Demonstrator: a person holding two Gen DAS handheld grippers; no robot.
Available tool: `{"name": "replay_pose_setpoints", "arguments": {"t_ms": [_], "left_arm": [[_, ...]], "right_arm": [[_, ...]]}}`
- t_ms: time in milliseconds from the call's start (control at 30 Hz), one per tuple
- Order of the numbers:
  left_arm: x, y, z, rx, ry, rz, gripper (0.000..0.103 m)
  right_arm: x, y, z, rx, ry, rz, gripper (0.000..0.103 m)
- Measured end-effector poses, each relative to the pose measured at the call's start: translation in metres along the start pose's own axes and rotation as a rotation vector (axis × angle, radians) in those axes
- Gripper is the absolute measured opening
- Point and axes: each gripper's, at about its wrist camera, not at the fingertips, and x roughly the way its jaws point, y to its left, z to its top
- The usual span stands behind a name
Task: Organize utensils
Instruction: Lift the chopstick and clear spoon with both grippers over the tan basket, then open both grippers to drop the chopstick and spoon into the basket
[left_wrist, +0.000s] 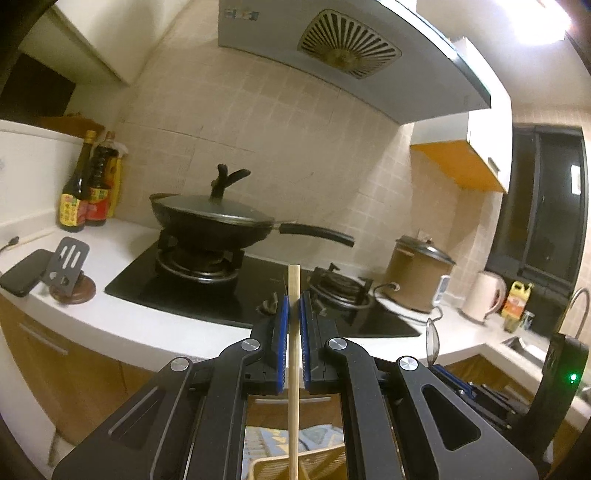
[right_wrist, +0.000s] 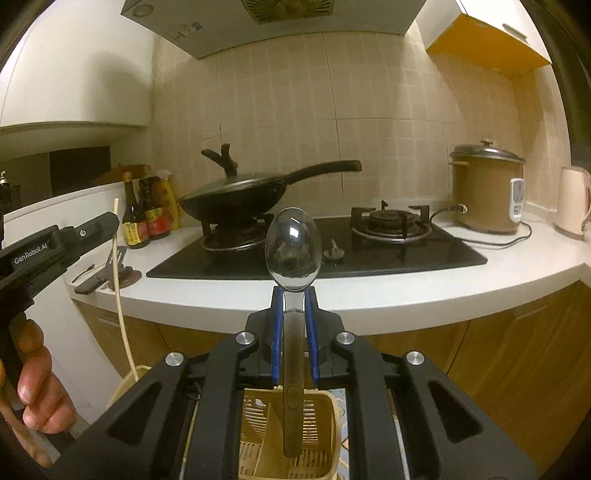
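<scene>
My left gripper (left_wrist: 294, 299) is shut on a pale wooden chopstick (left_wrist: 293, 369) that stands upright between its blue pads, its top end above the fingertips. In the right wrist view the same chopstick (right_wrist: 120, 277) hangs from the left gripper (right_wrist: 107, 221) at the left edge. My right gripper (right_wrist: 294, 291) is shut on the handle of a metal spoon (right_wrist: 293, 247), bowl up and facing the camera. Below both grippers stands a beige slotted utensil basket (right_wrist: 288, 435), and the spoon's handle end hangs over its compartments. The basket's rim (left_wrist: 266, 469) shows under the chopstick.
A white counter (right_wrist: 369, 291) carries a black gas hob (right_wrist: 369, 254) with a lidded wok (right_wrist: 240, 195), sauce bottles (right_wrist: 135, 221), a phone stand (left_wrist: 68, 269), a brown rice cooker (right_wrist: 484, 192) and a kettle (right_wrist: 572, 199). A person's hand (right_wrist: 37, 369) holds the left gripper's handle.
</scene>
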Motion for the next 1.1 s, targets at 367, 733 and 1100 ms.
{"name": "replay_pose_setpoints", "arguments": {"t_ms": [367, 733, 1100], "left_arm": [[0.011, 0.008, -0.028, 0.032, 0.030, 0.017, 0.004], [-0.006, 0.015, -0.048, 0.036, 0.109, -0.003, 0.014], [-0.055, 0.021, -0.042, 0.005, 0.131, -0.001, 0.025]], "right_arm": [[0.006, 0.000, -0.024, -0.006, -0.007, 0.002, 0.010], [-0.021, -0.002, -0.040, -0.023, 0.032, 0.003, 0.011], [-0.070, -0.001, -0.041, -0.029, 0.084, 0.021, 0.020]]}}
